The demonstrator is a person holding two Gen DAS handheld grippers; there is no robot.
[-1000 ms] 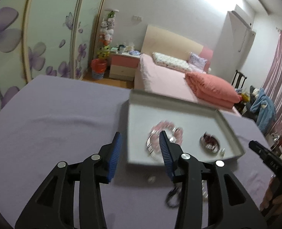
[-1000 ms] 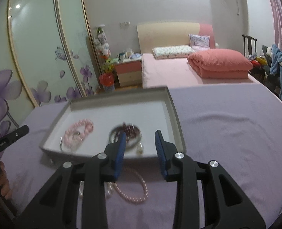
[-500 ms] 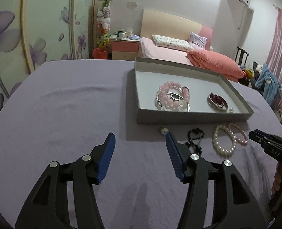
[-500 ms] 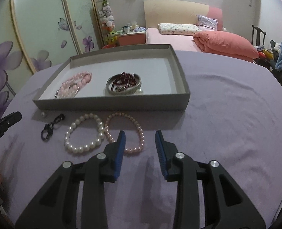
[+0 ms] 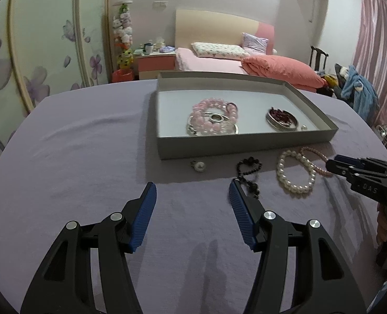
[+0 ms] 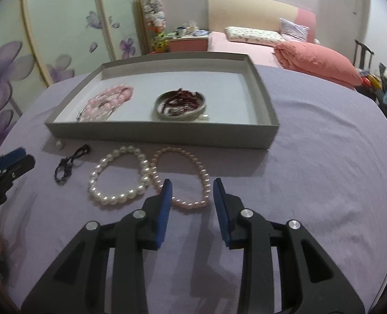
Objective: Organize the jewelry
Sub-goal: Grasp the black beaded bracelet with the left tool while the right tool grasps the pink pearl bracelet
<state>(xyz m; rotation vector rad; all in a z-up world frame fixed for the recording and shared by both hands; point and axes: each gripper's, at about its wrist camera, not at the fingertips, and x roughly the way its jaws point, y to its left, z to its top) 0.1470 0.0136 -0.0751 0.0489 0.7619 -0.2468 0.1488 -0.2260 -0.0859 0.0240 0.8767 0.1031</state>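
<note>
A grey tray (image 5: pixel 235 146) (image 6: pixel 162 134) on the purple cloth holds a pink bead bracelet (image 5: pixel 214 116) (image 6: pixel 109 99) and a silver dish of dark red beads (image 5: pixel 282 118) (image 6: pixel 180 103). In front of the tray lie a small pearl piece (image 5: pixel 198 166) (image 6: pixel 59 144), a black bead string (image 5: pixel 248 168) (image 6: pixel 70 163), a white pearl bracelet (image 5: pixel 295 172) (image 6: pixel 119 175) and a thin pink pearl bracelet (image 5: pixel 315 159) (image 6: pixel 183 175). My left gripper (image 5: pixel 192 191) is open and empty, short of the pearl piece. My right gripper (image 6: pixel 192 191) is open and empty, just over the pink pearl bracelet's near edge.
The purple cloth (image 5: pixel 75 157) covers the whole table. Behind it stand a bed with a pink quilt (image 5: pixel 279 69), a nightstand (image 5: pixel 157 64) and flowered wardrobe doors (image 5: pixel 49 52). The right gripper's body (image 5: pixel 363 172) shows at the left wrist view's right edge.
Both grippers have pulled back from over the tray toward the near side of the table. The left jaws have opened wider. The loose jewelry in front of the tray has come into view.
</note>
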